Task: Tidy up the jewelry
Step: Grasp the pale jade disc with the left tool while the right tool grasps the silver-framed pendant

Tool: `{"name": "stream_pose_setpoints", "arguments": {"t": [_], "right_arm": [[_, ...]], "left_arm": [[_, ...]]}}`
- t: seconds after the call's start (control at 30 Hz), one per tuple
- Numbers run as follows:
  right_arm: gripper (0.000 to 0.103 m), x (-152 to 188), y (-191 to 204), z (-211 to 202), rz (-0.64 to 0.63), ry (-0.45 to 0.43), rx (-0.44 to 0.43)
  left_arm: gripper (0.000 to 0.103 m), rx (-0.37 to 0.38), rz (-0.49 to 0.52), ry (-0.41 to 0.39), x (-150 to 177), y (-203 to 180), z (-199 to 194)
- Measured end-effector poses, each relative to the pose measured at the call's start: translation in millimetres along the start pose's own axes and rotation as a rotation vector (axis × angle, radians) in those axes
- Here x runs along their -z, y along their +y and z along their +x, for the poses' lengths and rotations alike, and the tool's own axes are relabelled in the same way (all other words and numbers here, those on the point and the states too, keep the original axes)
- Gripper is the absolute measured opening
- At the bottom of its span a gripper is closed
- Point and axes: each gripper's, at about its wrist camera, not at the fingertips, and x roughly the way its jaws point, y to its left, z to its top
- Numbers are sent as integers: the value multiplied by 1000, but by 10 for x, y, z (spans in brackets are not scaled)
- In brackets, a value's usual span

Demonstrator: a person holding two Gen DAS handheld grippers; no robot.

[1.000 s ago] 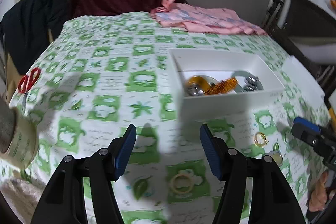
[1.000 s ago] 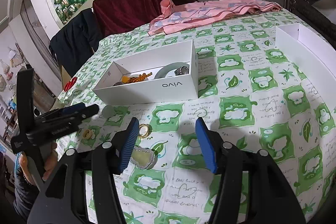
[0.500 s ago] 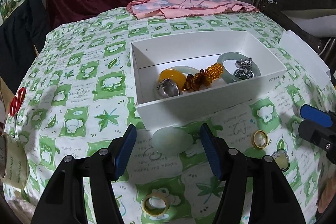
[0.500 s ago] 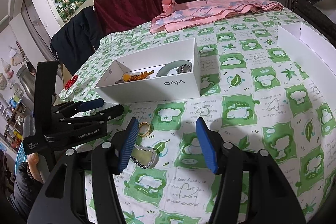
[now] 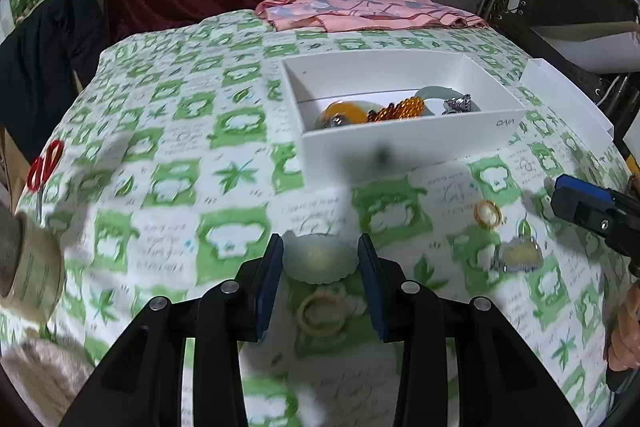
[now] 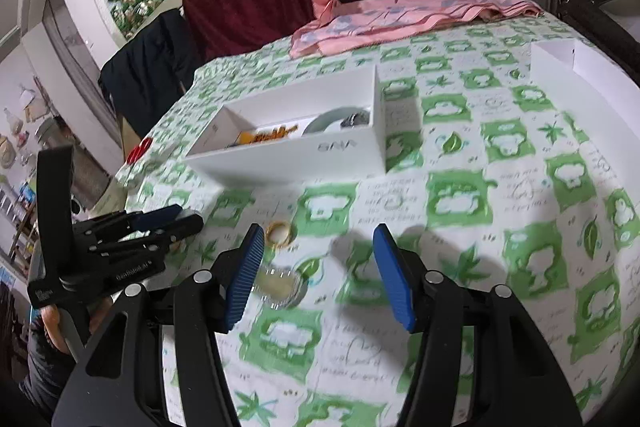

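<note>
My left tool [image 5: 319,261] is closing on the pale jade pendant [image 5: 318,262], which lies squarely between its pads on the surface. The white box [image 5: 404,143] sits straight ahead beyond the tips. My right tool [image 6: 318,275] hangs spread and empty, farther from the pendant.

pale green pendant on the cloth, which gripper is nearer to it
Left. The left gripper has the pale green pendant between its closing fingers; the right gripper hovers apart, beside it.
</note>
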Motion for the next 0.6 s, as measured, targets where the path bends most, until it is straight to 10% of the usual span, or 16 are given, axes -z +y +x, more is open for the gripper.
{"name": "stream_pose_setpoints", "arguments": {"t": [0.6], "right_arm": [[55, 163, 552, 286, -243, 121, 126]], "left_arm": [[38, -1, -20, 2, 50, 56, -38]]}}
